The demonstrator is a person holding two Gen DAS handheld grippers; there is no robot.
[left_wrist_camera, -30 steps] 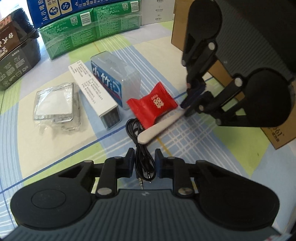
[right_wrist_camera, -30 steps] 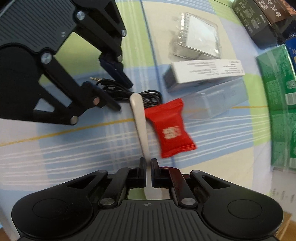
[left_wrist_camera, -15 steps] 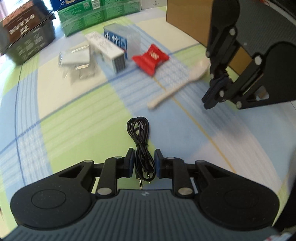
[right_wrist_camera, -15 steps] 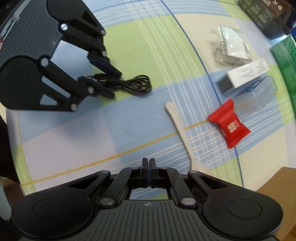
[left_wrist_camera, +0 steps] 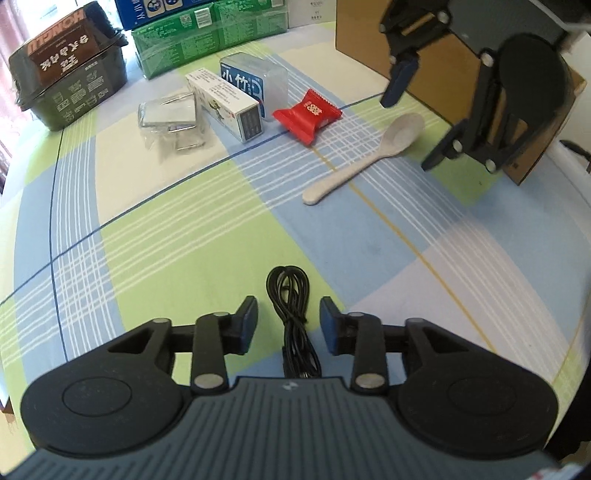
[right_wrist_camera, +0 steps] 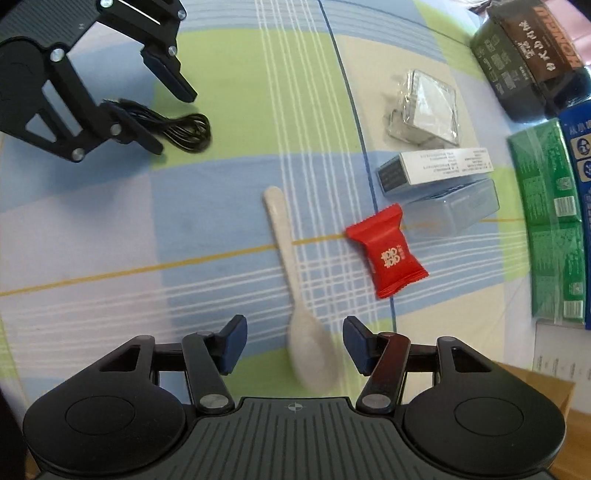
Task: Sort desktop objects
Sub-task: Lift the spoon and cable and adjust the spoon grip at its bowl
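**A:** What containers were there, and what was in them?

**B:** At the far edge of the checked tablecloth sat a dark green lidded tub with a brown label, contents hidden. Beside it lay green cartons and a cardboard box. A frosted plastic case with blue print touched a white carton. Near those lay a clear crinkled packet holding something flat and white.

**A:** What had changed from half a second before?

**B:** Both grippers had opened. The left gripper was spread wide, with the coiled black audio cable lying loose on the cloth between its fingers. The right gripper had gone from pressed together to spread, straddling the bowl of the spoon without touching it.

**A:** And the materials?

**B:** The spoon was matte, off-white and long-handled. Just beside its handle lay a glossy red candy wrapper, pillow-shaped with crimped ends.
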